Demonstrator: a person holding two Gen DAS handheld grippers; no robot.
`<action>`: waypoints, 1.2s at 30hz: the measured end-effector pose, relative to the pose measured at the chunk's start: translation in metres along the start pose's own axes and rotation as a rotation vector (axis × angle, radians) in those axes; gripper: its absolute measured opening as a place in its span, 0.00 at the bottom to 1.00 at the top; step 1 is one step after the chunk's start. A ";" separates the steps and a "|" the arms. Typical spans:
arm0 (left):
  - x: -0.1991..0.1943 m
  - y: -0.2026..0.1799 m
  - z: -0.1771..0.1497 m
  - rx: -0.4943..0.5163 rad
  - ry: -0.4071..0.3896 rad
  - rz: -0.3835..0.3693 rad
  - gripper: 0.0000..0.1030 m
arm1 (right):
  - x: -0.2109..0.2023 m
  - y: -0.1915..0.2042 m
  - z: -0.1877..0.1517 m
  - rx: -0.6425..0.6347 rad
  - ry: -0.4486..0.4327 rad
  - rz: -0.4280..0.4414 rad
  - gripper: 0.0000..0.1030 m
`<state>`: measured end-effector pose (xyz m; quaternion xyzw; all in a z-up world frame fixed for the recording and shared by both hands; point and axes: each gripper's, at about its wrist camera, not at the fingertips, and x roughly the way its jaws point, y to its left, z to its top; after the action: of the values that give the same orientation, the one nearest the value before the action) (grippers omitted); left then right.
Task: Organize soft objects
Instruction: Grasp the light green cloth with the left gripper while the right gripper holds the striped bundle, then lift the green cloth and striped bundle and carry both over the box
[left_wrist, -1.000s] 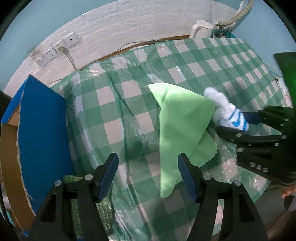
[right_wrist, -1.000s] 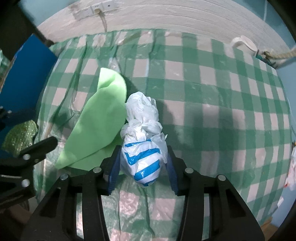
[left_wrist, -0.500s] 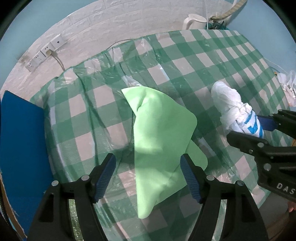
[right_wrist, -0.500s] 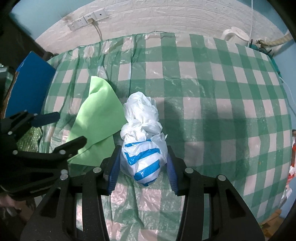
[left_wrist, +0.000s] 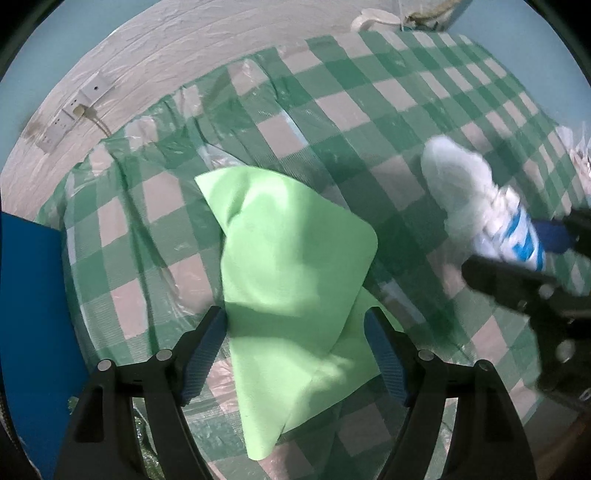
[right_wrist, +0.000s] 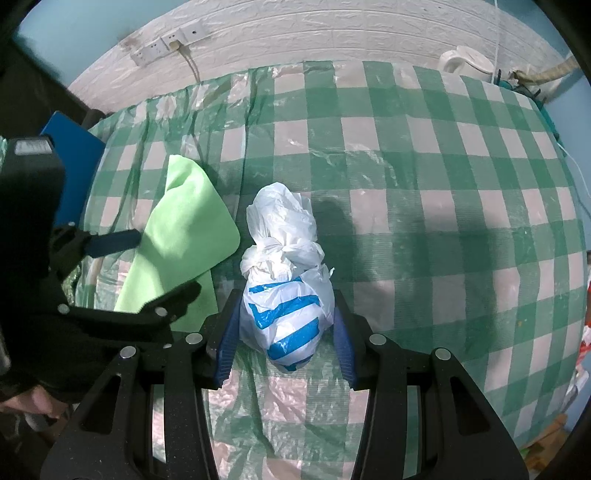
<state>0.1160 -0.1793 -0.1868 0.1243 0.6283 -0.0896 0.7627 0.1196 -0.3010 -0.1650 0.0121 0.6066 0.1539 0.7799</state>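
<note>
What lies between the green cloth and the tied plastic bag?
Only bare checked tablecloth separates the green cloth from the tied plastic bag, clearest in the right wrist view.

Glossy clear plastic sheet (right_wrist: 369, 155), wrinkled, over green-and-white checked tablecloth (right_wrist: 443, 240). Matt, smooth light-green cloth (left_wrist: 291, 266). Crinkly thin white plastic bag (right_wrist: 286, 291), blue-striped, knotted. Matt black plastic gripper fingers (right_wrist: 373, 350), blue pads, bare metal screws. White textured brick-pattern wall panel (right_wrist: 332, 40).

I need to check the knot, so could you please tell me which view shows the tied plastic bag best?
The right wrist view: the tied plastic bag sits centred and sharp, knot visible, between the right gripper's jaws. The left wrist view shows it blurred near the right edge.
</note>
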 end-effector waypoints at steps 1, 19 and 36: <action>0.001 -0.002 -0.001 0.008 0.003 0.005 0.76 | -0.001 -0.002 -0.001 0.002 0.000 0.000 0.44; -0.014 -0.007 -0.016 0.034 -0.065 -0.037 0.06 | -0.003 0.010 0.002 -0.015 -0.005 -0.002 0.44; -0.068 0.019 -0.033 -0.030 -0.161 -0.023 0.06 | -0.034 0.050 0.012 -0.070 -0.061 -0.006 0.44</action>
<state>0.0778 -0.1525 -0.1245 0.0983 0.5675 -0.0987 0.8115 0.1120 -0.2599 -0.1194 -0.0123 0.5769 0.1719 0.7984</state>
